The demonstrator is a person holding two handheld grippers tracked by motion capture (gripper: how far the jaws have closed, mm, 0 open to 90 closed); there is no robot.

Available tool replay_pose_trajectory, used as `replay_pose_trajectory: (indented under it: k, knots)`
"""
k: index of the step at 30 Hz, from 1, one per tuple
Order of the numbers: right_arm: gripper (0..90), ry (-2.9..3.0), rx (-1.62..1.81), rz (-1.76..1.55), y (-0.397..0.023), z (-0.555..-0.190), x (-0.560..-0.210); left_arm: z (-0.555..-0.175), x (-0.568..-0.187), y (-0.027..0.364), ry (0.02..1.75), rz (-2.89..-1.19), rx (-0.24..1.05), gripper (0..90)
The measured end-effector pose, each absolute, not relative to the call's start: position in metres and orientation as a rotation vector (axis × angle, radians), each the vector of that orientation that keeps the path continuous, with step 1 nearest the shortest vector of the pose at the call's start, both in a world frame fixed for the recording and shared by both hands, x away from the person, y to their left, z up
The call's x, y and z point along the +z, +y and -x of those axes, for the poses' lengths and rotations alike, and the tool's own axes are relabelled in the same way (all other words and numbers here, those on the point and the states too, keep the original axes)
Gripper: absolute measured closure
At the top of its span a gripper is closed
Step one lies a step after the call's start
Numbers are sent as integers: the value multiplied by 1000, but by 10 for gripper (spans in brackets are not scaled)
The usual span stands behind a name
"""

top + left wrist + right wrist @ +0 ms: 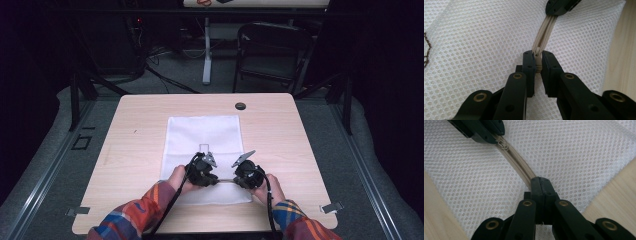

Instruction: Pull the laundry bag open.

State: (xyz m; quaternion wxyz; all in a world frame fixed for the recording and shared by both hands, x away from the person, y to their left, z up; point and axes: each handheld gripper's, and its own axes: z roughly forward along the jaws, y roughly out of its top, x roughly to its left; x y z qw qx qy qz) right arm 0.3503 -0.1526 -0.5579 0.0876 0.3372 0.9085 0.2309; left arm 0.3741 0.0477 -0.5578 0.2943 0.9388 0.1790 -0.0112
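A white mesh bag [202, 150] is lying flat in the middle of the table [135, 145], its near edge close to the person. A beige zipper [520, 170] is running along that near edge, between the two grippers.

The left gripper [209, 162] is sitting over the near part of the bag, left of the right gripper [243, 161]. In the left gripper view its jaws are pinching the zipper slider [538, 56], pressing on it from both sides with only the slider's width between them. The right gripper is resting just to the right, near the bag's near right corner. In the right gripper view its jaws are clamping shut on the zipper tape, with the teeth stretching away toward the left gripper [480, 128].

Both hands are gripping their tools close together, and cables are trailing back toward the plaid sleeves [135, 217].
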Motion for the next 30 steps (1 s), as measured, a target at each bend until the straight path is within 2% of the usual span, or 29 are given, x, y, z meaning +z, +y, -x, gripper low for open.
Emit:
replay_pose_trajectory:
  k: [30]
  knots:
    - [900,2707,693,-1007,-155,-351,-558,-373,-554,60,484,-2502,-36,820]
